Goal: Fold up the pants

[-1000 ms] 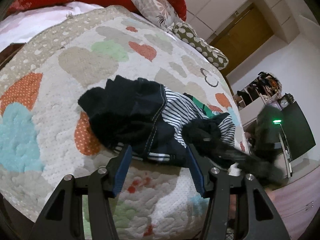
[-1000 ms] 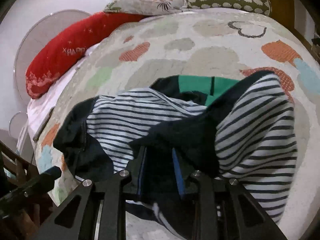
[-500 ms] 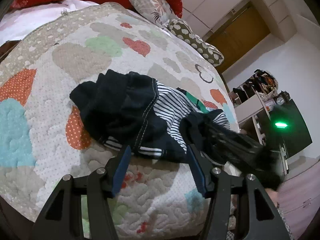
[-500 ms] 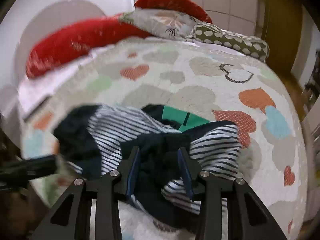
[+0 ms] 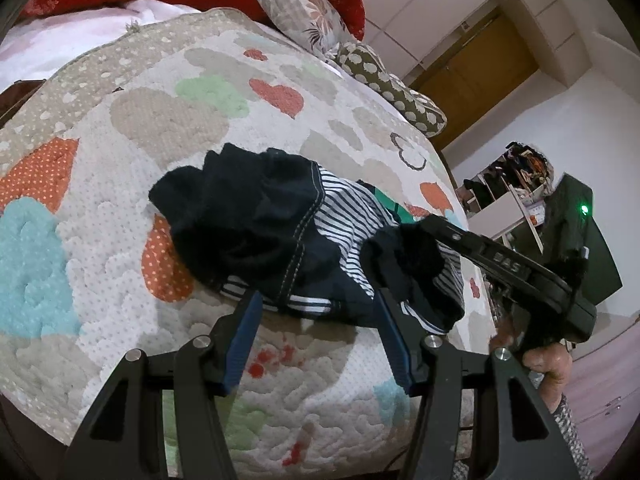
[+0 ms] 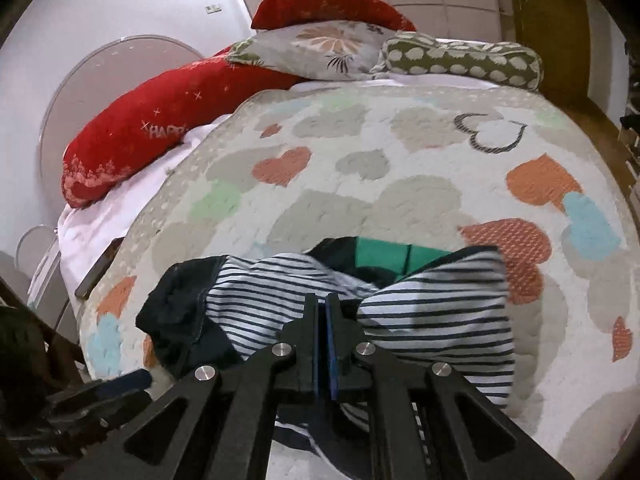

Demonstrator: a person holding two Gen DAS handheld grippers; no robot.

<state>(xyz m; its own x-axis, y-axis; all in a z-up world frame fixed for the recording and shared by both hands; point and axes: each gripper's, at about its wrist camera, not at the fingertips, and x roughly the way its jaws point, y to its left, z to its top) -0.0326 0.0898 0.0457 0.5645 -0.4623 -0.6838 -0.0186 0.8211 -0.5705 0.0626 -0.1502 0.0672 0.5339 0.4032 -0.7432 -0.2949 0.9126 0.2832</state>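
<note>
Pants (image 6: 280, 304), a crumpled heap of navy cloth with a striped lining turned out, lie at the near edge of the bed (image 6: 420, 168), bunched and not yet spread flat; nearest in the right wrist view, the right gripper (image 6: 322, 308) has its jaws pressed together on a pinch of the dark fabric in the middle of the heap, the striped cloth puckering to either side like a bow; in the left wrist view, the left gripper (image 5: 316, 300) hangs about half open just short of the heap's near hem, nothing between its jaws; beyond the heap the heart-patterned quilt (image 5: 168, 120) runs bare to the pillows (image 6: 320, 44) at the headboard. Judged from this, the risk is that the pinch sits mid-garment instead of at a waistband or cuff, so a lift would likely raise a tangled clump and drag several layers at once; the thin bite could also slip, dropping cloth off the bed's near edge; the idle left gripper, if closed blindly, may catch lining only.
</note>
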